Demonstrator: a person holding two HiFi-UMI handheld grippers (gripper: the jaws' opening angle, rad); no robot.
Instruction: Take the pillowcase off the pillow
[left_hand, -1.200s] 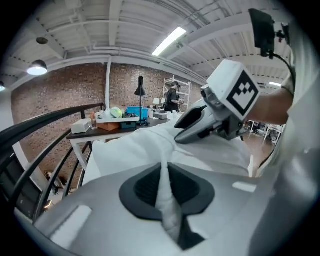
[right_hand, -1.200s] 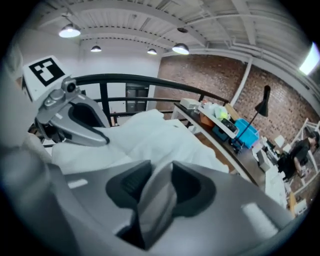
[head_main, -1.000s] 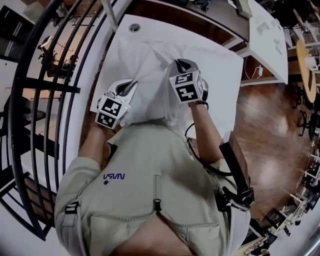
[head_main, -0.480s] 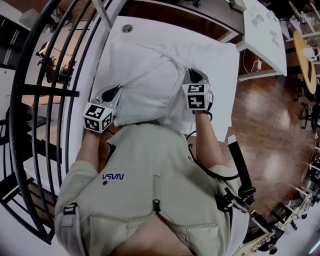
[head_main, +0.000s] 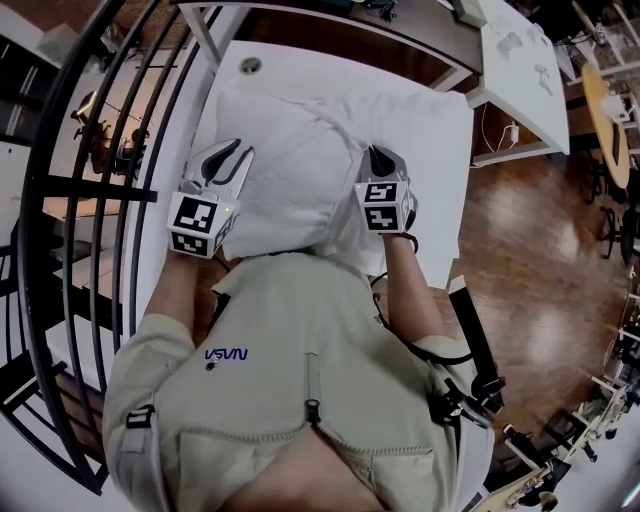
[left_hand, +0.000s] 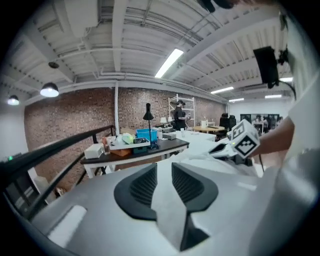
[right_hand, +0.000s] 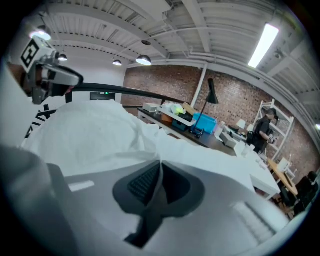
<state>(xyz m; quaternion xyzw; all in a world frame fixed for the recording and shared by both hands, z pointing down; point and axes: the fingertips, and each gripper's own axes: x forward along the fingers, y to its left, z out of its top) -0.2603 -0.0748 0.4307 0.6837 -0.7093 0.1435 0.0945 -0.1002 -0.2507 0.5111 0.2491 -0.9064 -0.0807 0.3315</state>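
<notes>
A white pillow (head_main: 285, 165) in its white pillowcase (right_hand: 95, 132) lies on the white table (head_main: 300, 72). My left gripper (head_main: 237, 152) hovers at the pillow's left edge. Its jaws have just been opening, and in the left gripper view the left gripper (left_hand: 163, 169) stands open with no cloth between the pads. My right gripper (head_main: 372, 155) sits at the pillow's right side. In its own view the right gripper (right_hand: 160, 166) is shut on a thin fold of the pillowcase, which runs off to the upper left. The near end of the pillow is hidden by the person's body.
A black railing (head_main: 100, 200) curves along the left of the table. Wooden floor (head_main: 530, 250) lies to the right, with another white table (head_main: 520, 60) beyond. A dark desk with boxes (left_hand: 135, 145) stands behind, and a person (left_hand: 179, 112) far off.
The left gripper has let go of the pillow's near left corner, opened and risen along the left edge. The right gripper shifted right with its cloth, then stayed put.
</notes>
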